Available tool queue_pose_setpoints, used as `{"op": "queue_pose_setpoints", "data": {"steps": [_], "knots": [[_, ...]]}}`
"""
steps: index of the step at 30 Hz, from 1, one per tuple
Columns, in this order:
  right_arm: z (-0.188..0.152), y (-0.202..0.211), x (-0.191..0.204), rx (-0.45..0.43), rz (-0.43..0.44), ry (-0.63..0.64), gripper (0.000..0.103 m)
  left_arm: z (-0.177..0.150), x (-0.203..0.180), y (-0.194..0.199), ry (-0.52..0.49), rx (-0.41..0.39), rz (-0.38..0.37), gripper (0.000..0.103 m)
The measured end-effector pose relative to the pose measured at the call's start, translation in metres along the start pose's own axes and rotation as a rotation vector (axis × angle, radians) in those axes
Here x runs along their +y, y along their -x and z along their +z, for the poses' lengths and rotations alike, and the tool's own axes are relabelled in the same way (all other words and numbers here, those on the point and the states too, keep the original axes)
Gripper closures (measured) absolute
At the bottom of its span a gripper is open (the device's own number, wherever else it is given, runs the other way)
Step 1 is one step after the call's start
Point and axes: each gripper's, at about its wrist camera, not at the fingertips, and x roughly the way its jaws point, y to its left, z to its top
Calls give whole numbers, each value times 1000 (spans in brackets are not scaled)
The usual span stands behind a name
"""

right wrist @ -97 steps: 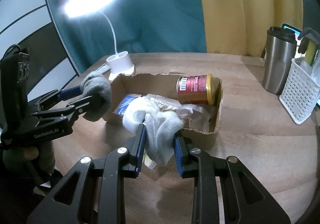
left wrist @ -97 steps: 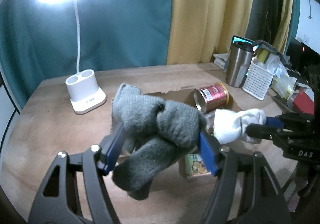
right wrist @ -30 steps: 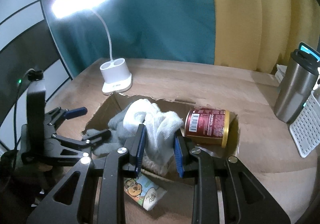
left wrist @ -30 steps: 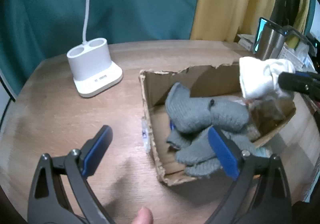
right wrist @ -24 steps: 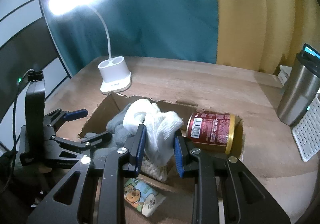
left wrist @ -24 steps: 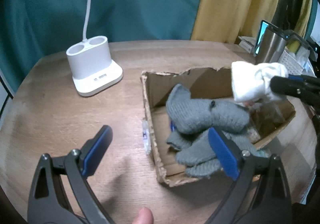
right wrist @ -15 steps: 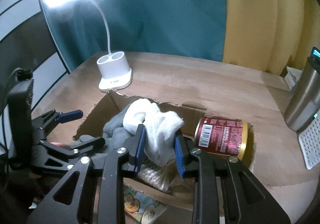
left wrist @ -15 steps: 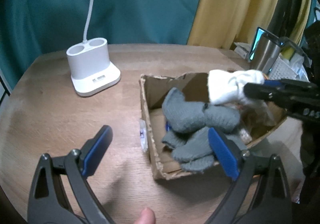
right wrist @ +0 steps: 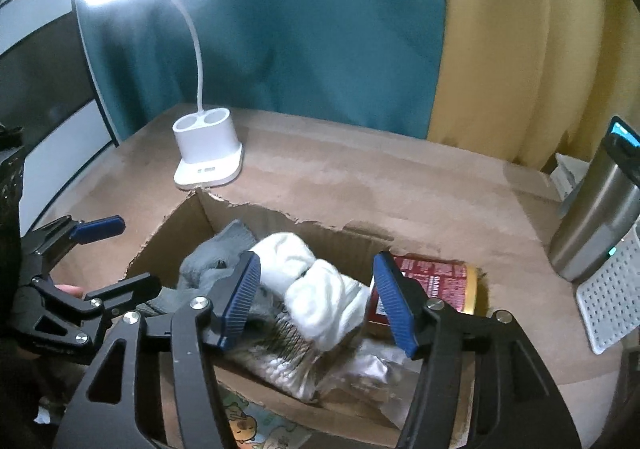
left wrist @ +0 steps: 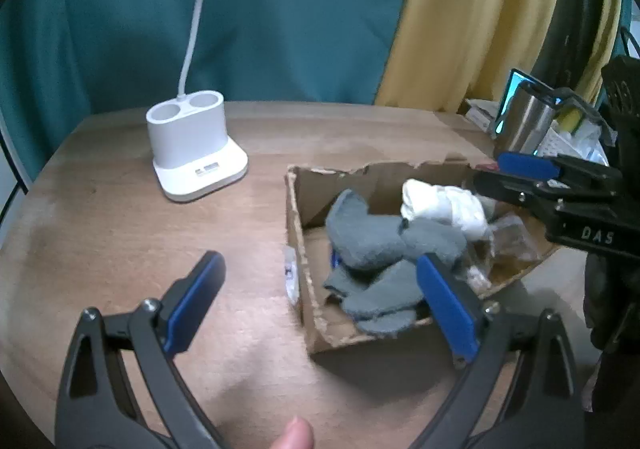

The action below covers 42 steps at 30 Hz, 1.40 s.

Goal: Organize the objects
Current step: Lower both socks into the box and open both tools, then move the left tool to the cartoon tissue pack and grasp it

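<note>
The right gripper [right wrist: 316,297] is hovering over the cardboard box [right wrist: 180,225] with its jaws spread wide, and the white sock [right wrist: 316,289] is lying in the box between them, touching neither blue pad. The left gripper [left wrist: 320,297] is holding its jaws released near the box's edge, the grey sock [left wrist: 380,245] resting inside beside the white one, on the counter [left wrist: 100,217].

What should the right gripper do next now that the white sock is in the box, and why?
Probably lift the right gripper straight up and back out of the cardboard box. Its fingers are spread open and the white sock lies loose between them, resting on the gray socks beside the red can. The left gripper is open too, holding nothing.
</note>
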Motion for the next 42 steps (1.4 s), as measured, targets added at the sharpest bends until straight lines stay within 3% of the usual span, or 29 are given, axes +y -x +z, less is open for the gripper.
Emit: {"op": "queue_pose_setpoints", "data": {"steps": [16, 42], "knots": [[-14, 25, -1, -11, -3, -20, 41, -6, -23, 15, -26, -12, -15, 5], [-66, 71, -29, -14, -26, -92, 34, -25, -73, 32, -52, -5, -7, 5]]}}
